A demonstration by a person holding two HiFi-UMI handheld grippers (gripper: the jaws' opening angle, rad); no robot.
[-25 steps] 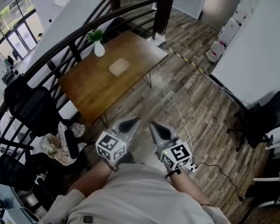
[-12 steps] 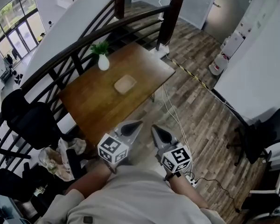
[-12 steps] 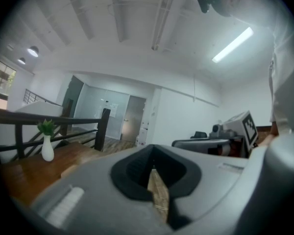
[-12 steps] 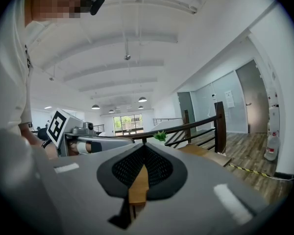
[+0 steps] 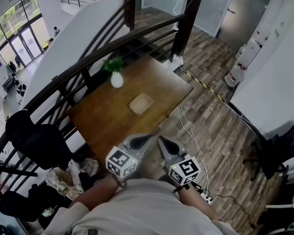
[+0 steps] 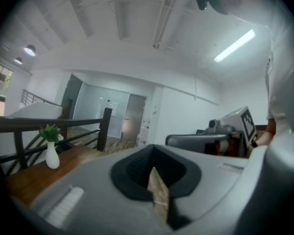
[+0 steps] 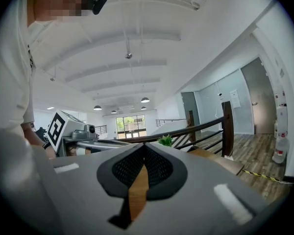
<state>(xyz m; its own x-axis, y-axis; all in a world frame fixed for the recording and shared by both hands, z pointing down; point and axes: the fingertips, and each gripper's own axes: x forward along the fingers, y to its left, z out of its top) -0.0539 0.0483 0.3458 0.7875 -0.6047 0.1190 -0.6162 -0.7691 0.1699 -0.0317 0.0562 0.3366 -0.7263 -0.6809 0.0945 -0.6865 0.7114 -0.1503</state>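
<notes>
Both grippers hang close to the person's body in my head view, side by side and near each other, tips pointing forward over the wood-plank floor (image 5: 210,126). The left gripper (image 5: 147,138) has its fingers pressed together, and its own view shows nothing between them, only a thin slit at the base. The right gripper (image 5: 161,141) is the same: fingers pressed together and empty. Neither touches anything.

Nearest to them is the wooden counter (image 5: 105,124), whose near corner lies just ahead of the left gripper's tip. On it I see a small light wooden tray (image 5: 140,103) lying flat near the middle, well apart from both grippers. Farther back, near the counter's far edge, a white vase (image 5: 116,79) stands upright with a green plant in it. A dark curved railing (image 5: 78,65) runs behind the counter, and a black chair (image 5: 36,141) stands at its left. White cables (image 5: 186,124) trail across the floor to the counter's right.

From the left gripper view, the vase stands left of the fingers with the counter below it.
</notes>
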